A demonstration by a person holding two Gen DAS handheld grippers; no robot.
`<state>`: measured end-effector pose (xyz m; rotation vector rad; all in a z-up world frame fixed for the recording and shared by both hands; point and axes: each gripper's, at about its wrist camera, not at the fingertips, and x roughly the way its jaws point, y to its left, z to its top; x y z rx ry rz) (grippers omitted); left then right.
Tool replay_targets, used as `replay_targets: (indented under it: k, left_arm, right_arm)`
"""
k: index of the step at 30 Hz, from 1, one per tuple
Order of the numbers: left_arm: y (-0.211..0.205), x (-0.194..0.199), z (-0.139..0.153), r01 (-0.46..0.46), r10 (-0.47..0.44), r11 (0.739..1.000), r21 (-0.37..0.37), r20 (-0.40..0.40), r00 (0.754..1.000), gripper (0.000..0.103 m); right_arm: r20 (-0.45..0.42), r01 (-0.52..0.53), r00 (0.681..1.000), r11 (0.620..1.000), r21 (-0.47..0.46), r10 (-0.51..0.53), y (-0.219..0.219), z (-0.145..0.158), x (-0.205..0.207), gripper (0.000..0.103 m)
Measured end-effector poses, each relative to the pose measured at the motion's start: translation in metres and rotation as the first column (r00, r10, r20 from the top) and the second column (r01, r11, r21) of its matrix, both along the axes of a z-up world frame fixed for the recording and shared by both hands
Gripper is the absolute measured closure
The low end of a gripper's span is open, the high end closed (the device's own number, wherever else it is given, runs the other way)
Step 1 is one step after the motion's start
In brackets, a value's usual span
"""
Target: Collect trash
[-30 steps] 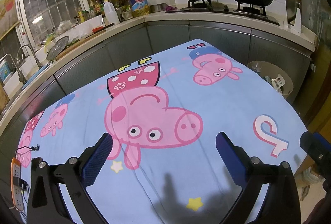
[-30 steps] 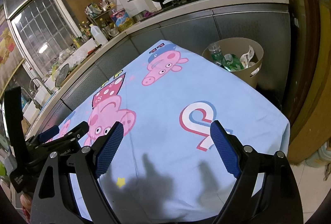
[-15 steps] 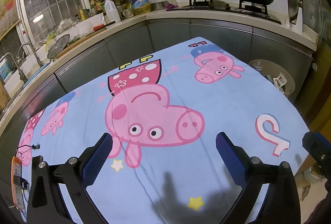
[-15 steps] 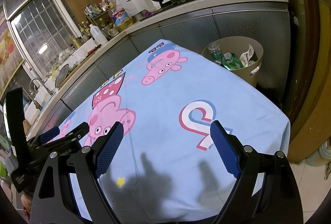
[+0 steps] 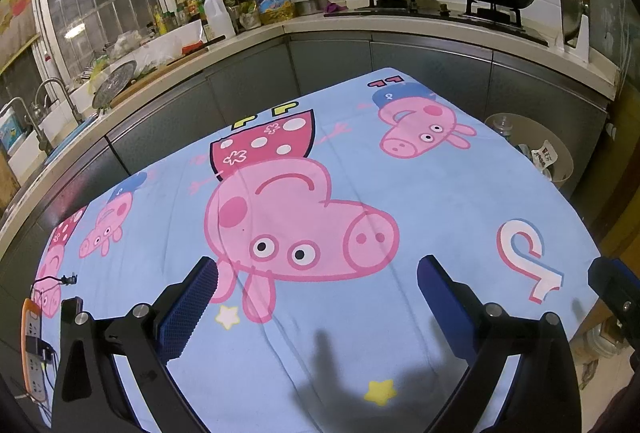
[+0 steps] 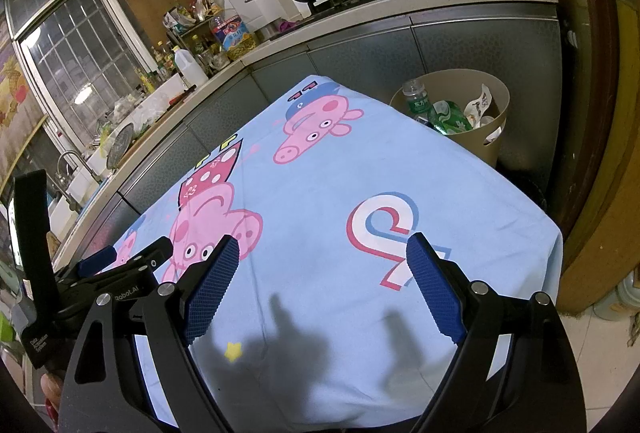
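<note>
Right wrist view, nearest first: the right gripper hangs over the near edge of the light-blue cartoon-pig tablecloth, its blue ribbed pads spread wide with nothing between them. At its left side the left gripper shows as a black frame, and in its own view the left gripper also stands spread and empty above the cloth. Both tools tilt downward toward the table, side by side and apart from the fabric; only their shadows fall on it.

No loose rubbish is visible anywhere on the cloth. Farther off, past the right far corner of the table, the tan round plastic waste bin stands on the floor against the grey cabinets, already holding a green-labelled plastic bottle, crumpled green packaging and a white wrapper. From the left wrist view the same bin peeks out beyond the table edge.

My reading is that collecting is finished or nearly so, with both tools idle. Any next move would call for finding a remaining piece outside these views; none shows here.
</note>
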<state>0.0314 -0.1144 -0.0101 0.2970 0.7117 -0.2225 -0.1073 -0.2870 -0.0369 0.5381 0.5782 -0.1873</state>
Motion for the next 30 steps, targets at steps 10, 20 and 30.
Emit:
replay_targets:
  k: [10,20,30]
  left_arm:
    - [-0.0001,0.0007,0.0004,0.001,-0.001,1.000,0.001,0.000,1.000,0.004]
    - [0.0028,-0.0008,0.0011,0.019,-0.019,1.000,0.002,0.015,1.000,0.004]
    - [-0.0008,0.0022,0.0013,0.031,-0.031,1.000,0.005,-0.002,1.000,0.004]
  right_arm:
    - [0.000,0.000,1.000,1.000,0.001,0.000,0.0007,0.0002,0.0000,0.018]
    - [0.000,0.002,1.000,1.000,0.002,-0.002,0.0004,0.0008,-0.0005,0.018]
    - [-0.001,0.004,1.000,1.000,0.007,-0.004,0.0010,-0.0007,-0.0010,0.017]
